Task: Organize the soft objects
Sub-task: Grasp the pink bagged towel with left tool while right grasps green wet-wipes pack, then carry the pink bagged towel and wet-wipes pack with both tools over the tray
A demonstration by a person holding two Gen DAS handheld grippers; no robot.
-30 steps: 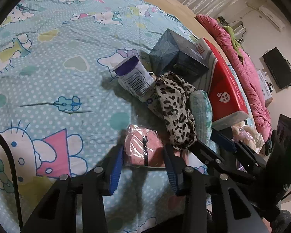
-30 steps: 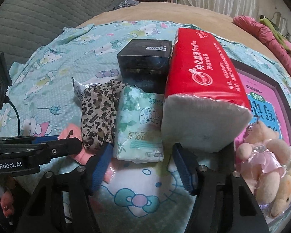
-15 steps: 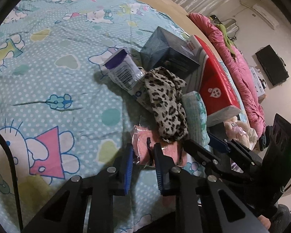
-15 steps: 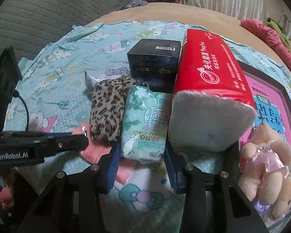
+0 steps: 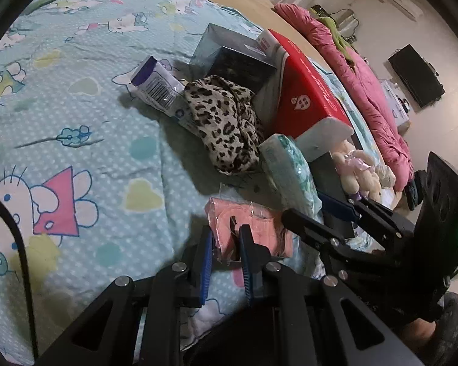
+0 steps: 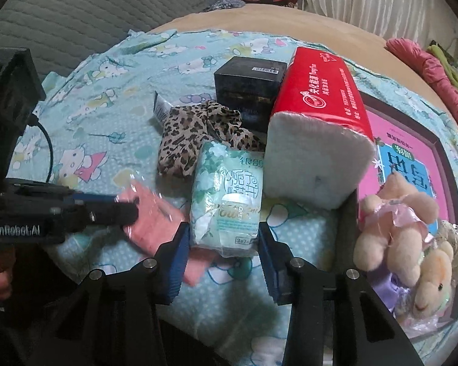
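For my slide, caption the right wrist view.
Right gripper clamps a green wet-wipe pack beside the red tissue pack on a cartoon-cat bedsheet.

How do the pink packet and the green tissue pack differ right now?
The pink packet is flat, plain pink, pinched by the left gripper. The green tissue pack is thicker, floral with printed writing, clamped by the right gripper. Both are soft, plastic-wrapped, and lie side by side on the bedsheet.

"GenRobot.AI" is showing on the left gripper (image 6: 128,210) at nine o'clock. "OPEN" is showing on the green tissue pack (image 6: 229,195) at centre.
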